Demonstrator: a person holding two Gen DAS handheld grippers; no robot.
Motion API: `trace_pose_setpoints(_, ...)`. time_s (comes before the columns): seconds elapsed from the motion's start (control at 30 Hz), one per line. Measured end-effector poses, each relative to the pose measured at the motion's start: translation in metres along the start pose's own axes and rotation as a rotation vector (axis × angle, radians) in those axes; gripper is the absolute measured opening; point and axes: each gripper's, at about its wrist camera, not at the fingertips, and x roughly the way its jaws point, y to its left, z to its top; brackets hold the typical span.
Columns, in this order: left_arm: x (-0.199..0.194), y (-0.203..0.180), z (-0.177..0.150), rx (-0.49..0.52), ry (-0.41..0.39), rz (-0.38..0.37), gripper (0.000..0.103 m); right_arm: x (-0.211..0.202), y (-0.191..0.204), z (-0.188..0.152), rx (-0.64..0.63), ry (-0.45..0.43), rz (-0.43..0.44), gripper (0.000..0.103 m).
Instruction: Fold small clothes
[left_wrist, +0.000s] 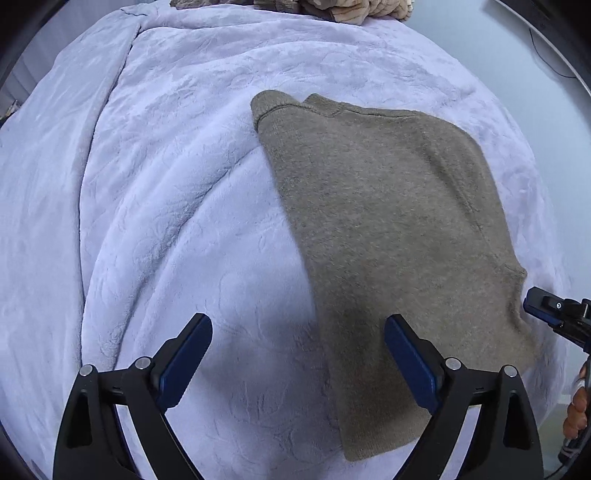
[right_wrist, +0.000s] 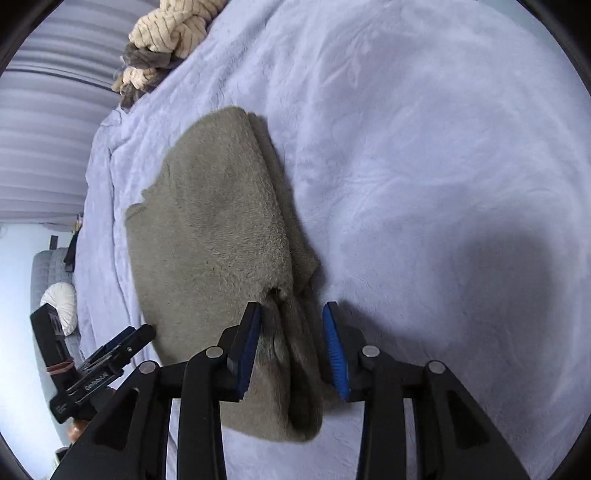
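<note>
Right wrist view is looking along the right gripper (right_wrist: 291, 347), whose blue-padded fingers (right_wrist: 334, 350) are standing partly apart on either side of a bunched fold of the taupe knit garment (right_wrist: 214, 236); whether they are pinching it, I cannot tell. That garment is lying folded over on the lavender blanket (right_wrist: 424, 147) covering the bed, its fuzzy top layer sitting smooth while the doubled edge nearest the gripper is puckering into ridges. In the left wrist view, the left gripper (left_wrist: 298, 354) is hovering wide open, holding nothing, with one finger (left_wrist: 410, 358) over the garment's near corner and the other over bare blanket. Seen from there, the garment (left_wrist: 388, 229) is spreading flat and roughly rectangular, a ribbed hem running along its far edge (one corner is curling over slightly). Blanket is lying open to the left and beyond the hem, creased in long folds. Farthest off, a pile of cream and grey fabric (right_wrist: 162, 40) is resting at the bed's edge.
</note>
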Motion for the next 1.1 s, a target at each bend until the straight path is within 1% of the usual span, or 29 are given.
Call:
trace_pose_setpoints(0.03,-0.003,0.000,-0.004,-0.001,0.005,-0.016,0.069,-0.007,0.000,-0.003,-0.005,-0.011,0.001,0.036)
trace_pose_setpoints(0.07,-0.003,-0.003,-0.007,0.003,0.019,-0.027,0.064,-0.014,0.002,-0.005,-0.013,-0.021,0.010,0.031)
trace_pose_setpoints(0.13,0.000,-0.012,-0.019,0.021,0.042,-0.063,0.049,-0.024,0.010,-0.008,-0.038,-0.027,0.042,0.025)
trace_pose_setpoints(0.17,0.002,-0.015,-0.026,0.026,0.052,-0.072,0.048,-0.026,0.016,-0.011,-0.063,-0.022,0.053,0.024)
trace_pose_setpoints(0.27,0.014,-0.026,-0.042,0.024,0.097,-0.084,0.048,-0.023,0.035,-0.024,-0.150,0.014,0.052,0.024)
trace_pose_setpoints(0.37,0.025,-0.035,-0.056,0.030,0.123,-0.049,0.049,-0.011,0.043,-0.035,-0.213,0.052,-0.019,0.023)
trace_pose_setpoints(0.43,0.025,-0.036,-0.058,0.014,0.121,-0.045,0.054,-0.002,0.038,-0.038,-0.207,0.074,-0.060,0.023)
trace_pose_setpoints(0.5,0.024,-0.034,-0.059,0.002,0.126,-0.043,0.058,0.011,0.028,-0.040,-0.217,0.090,-0.145,0.016)
trace_pose_setpoints(0.53,0.024,-0.034,-0.059,0.001,0.130,-0.045,0.058,0.018,0.021,-0.041,-0.218,0.108,-0.172,0.007)
trace_pose_setpoints(0.57,0.024,-0.034,-0.060,0.001,0.136,-0.047,0.058,0.022,0.014,-0.042,-0.208,0.122,-0.175,0.003)
trace_pose_setpoints(0.6,0.024,-0.034,-0.060,0.002,0.139,-0.047,0.058,0.024,0.010,-0.043,-0.193,0.129,-0.170,0.002)
trace_pose_setpoints(0.67,0.018,-0.029,-0.065,0.006,0.140,-0.047,0.058,0.023,0.005,-0.043,-0.174,0.132,-0.157,0.002)
trace_pose_setpoints(0.8,0.012,-0.026,-0.071,0.008,0.147,-0.040,0.058,0.016,0.004,-0.046,-0.178,0.132,-0.169,0.002)
trace_pose_setpoints(1.0,0.004,-0.031,-0.072,0.022,0.148,-0.022,0.058,0.011,0.003,-0.042,-0.099,0.130,-0.143,0.002)
trace_pose_setpoints(1.1,0.001,-0.032,-0.074,0.029,0.148,-0.011,0.058,0.004,0.005,-0.046,-0.088,0.121,-0.139,0.004)
